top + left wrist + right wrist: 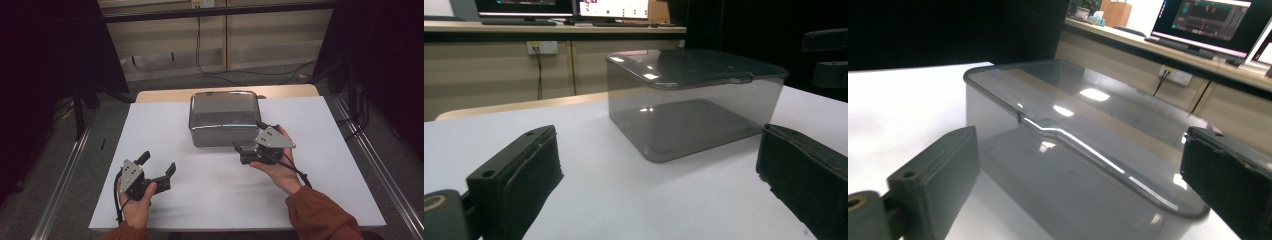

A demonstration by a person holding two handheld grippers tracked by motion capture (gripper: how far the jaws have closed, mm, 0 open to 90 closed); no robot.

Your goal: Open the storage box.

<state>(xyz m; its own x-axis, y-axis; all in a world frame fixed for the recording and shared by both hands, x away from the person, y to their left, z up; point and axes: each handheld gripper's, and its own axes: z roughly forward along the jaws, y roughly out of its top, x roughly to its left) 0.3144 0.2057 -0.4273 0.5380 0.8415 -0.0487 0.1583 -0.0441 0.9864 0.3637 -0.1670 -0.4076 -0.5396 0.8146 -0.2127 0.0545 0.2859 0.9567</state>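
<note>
A smoky grey see-through box (223, 117) with its lid on stands at the middle back of the white table top (165, 125). It looks empty. My right gripper (248, 135) is open at the box's front right corner, with the jaws set wide just short of the wall. In the right gripper view the box (1063, 165) lies close, and the lid's front rim runs between the jaws of that gripper (1080, 170). My left gripper (158, 163) is open at the front left, well away from the box. From the left gripper (659, 175) the box (694, 100) stands farther off.
The white sheet covers a wooden table (165, 95). Metal rails (65, 175) run along both sides of it. Cables (235, 75) lie on the floor behind. A desk with monitors (1208, 20) stands beyond the table. The other gripper (829, 55) shows at the right edge.
</note>
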